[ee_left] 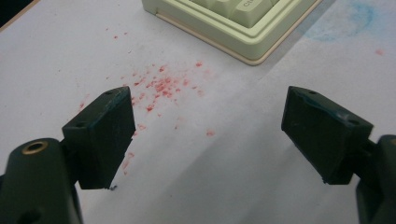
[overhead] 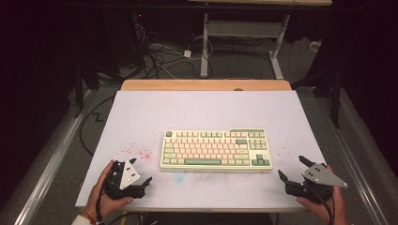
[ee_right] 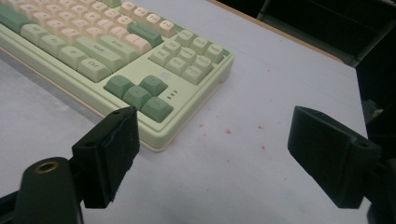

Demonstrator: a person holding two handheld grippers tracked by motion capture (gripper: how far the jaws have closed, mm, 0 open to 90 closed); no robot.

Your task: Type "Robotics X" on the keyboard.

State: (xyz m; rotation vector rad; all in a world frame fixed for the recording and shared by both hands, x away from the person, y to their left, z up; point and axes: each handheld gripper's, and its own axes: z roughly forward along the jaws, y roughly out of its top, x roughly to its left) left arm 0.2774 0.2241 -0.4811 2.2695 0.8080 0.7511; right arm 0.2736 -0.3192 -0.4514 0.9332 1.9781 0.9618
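A pale green keyboard (overhead: 216, 149) with pink and green keys lies flat in the middle of the white table top (overhead: 202, 108). My left gripper (overhead: 141, 171) rests near the front left edge, open and empty, a short way from the keyboard's front left corner (ee_left: 254, 58). My right gripper (overhead: 292, 168) sits at the front right, open, with nothing between its jaws. In the right gripper view the keyboard's arrow-key corner (ee_right: 154, 100) lies just beyond the left jaw, while my right gripper (ee_right: 212, 137) hovers over bare table.
Red specks (ee_left: 159, 86) stain the table left of the keyboard, and a faint blue smudge (ee_left: 350, 18) marks its front. A wooden strip (overhead: 206, 85) edges the far side. Cables (overhead: 159, 56) and a desk frame (overhead: 244, 42) stand on the floor beyond.
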